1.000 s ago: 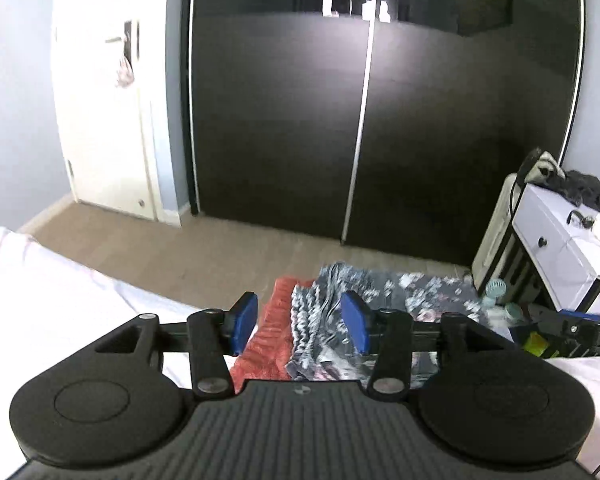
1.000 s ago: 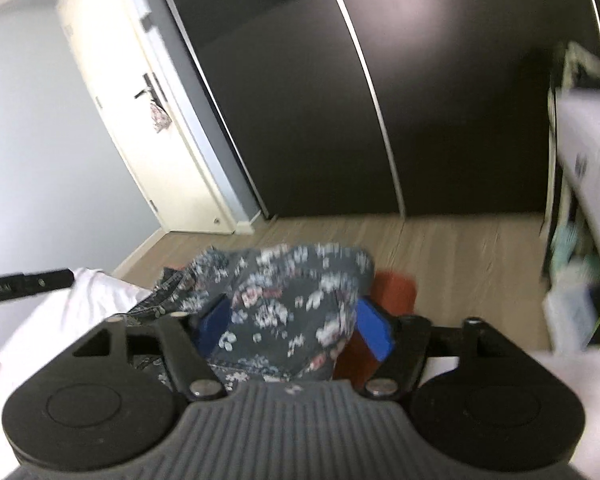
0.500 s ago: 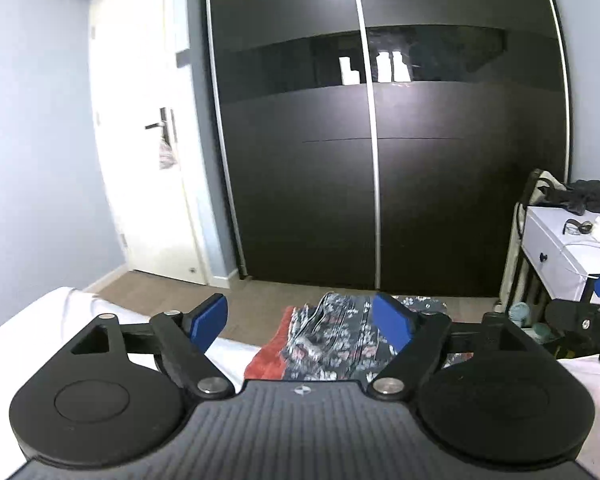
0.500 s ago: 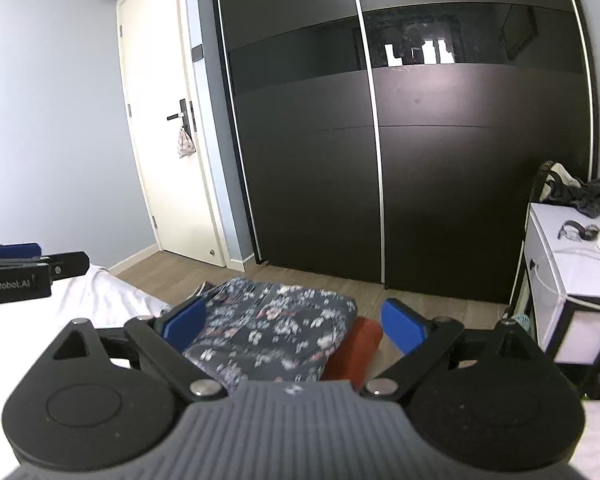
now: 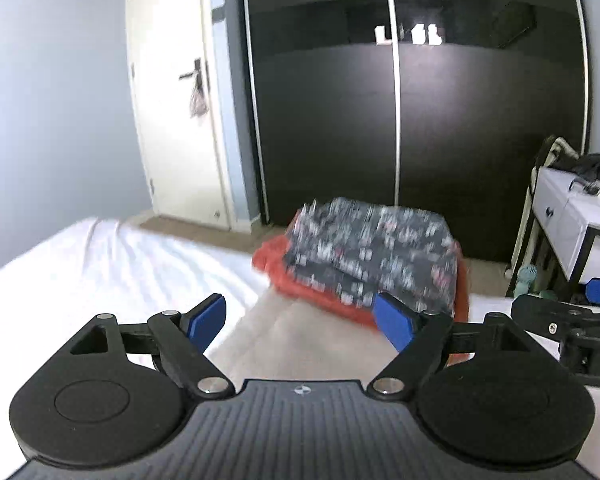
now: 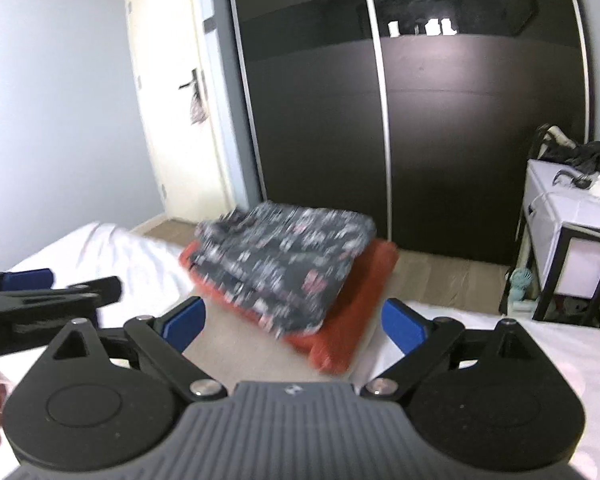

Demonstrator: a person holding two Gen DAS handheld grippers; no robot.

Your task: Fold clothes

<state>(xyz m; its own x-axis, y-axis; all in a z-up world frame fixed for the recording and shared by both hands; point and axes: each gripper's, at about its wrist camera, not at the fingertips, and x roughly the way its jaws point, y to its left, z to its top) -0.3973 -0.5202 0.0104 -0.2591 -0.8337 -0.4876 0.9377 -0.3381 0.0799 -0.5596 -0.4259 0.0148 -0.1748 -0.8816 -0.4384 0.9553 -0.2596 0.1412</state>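
Right claw [image 6: 294,322] gapes before floral garment [image 6: 284,258] atop red one [image 6: 356,312].

1. Left gripper [image 5: 302,322]: black linkage arms, blue pads, silver pivot screws, two round black housings, ribbed grey centre plate bearing a small round emblem.
2. Right gripper [image 6: 294,326]: same build; white lettering on its side, partly cut off.

Folded garment [image 6: 284,256] on top: dark grey-navy, white and pink floral print. Garment under it [image 6: 352,312]: solid orange-red. Beige cloth [image 5: 300,344] beneath both, plain. Bed sheet [image 5: 112,268]: white. Gripper bodies black, pads [image 5: 206,320] blue. Wardrobe [image 6: 440,120]: matte black-brown, glossy black band, silver trim. Door [image 5: 172,120]: cream. Walls [image 6: 52,120]: pale blue-grey. Side table [image 6: 568,216]: white top, black legs. Floor [image 6: 440,272]: light wood.
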